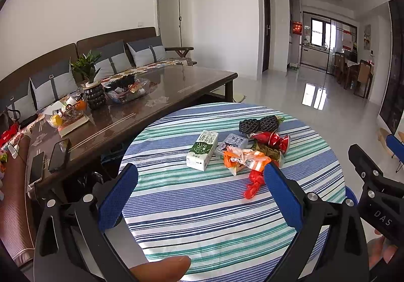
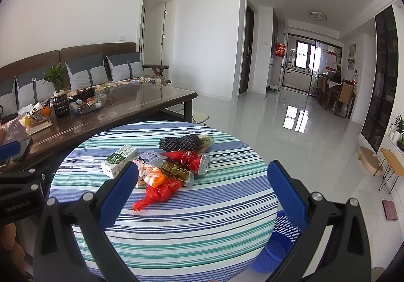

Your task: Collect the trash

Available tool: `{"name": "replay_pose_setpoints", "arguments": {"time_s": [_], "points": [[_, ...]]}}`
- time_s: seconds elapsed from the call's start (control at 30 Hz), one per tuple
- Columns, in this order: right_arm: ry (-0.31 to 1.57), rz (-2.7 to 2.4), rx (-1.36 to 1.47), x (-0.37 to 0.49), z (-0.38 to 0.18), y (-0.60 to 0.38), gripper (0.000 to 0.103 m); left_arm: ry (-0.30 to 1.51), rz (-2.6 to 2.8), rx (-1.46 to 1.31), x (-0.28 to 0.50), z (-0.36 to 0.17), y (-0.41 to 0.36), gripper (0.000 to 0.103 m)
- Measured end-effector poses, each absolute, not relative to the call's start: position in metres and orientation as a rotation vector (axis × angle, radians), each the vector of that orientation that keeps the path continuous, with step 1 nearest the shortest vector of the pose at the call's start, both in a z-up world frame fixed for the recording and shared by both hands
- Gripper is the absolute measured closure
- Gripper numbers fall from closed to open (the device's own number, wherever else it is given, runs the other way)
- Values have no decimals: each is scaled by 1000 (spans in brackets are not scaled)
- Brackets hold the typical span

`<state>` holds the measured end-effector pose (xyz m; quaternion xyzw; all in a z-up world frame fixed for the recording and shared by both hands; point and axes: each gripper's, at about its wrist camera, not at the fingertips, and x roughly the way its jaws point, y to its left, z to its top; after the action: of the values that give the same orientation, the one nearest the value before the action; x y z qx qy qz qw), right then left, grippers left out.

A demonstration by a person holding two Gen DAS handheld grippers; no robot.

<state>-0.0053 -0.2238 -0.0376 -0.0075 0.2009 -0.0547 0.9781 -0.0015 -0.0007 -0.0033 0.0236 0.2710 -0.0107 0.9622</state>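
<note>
Trash heap (image 2: 174,168) sits mid round table (image 2: 176,226), at 11 o'clock from my right gripper (image 2: 202,187), 1 o'clock from left gripper (image 1: 202,189). Both gape wide, empty. Red bag (image 2: 157,193) nearest, long axis toward 1. Blue basket (image 2: 277,244) at right's 5 o'clock: right arm suits.

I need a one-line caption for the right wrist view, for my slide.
Open right gripper hovers over a striped round table with a trash pile; blue basket beside it.
</note>
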Motion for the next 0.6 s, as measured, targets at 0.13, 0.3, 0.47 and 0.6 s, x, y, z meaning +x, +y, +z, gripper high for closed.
{"name": "replay_pose_setpoints", "arguments": {"time_s": [0.13,0.3,0.47,0.6], "points": [[405,-110,-14,-5,-38,-224,5,553,-23,50,-2,-4,0,5],[406,-111,-16,-5,-37,-223,5,556,-25,51,-2,-5,0,5],[405,-110,-16,-4,-38,-223,5,556,-24,52,-2,-4,0,5],[407,-110,-15,-5,-37,-224,5,556,-22,55,-2,-4,0,5]]}}
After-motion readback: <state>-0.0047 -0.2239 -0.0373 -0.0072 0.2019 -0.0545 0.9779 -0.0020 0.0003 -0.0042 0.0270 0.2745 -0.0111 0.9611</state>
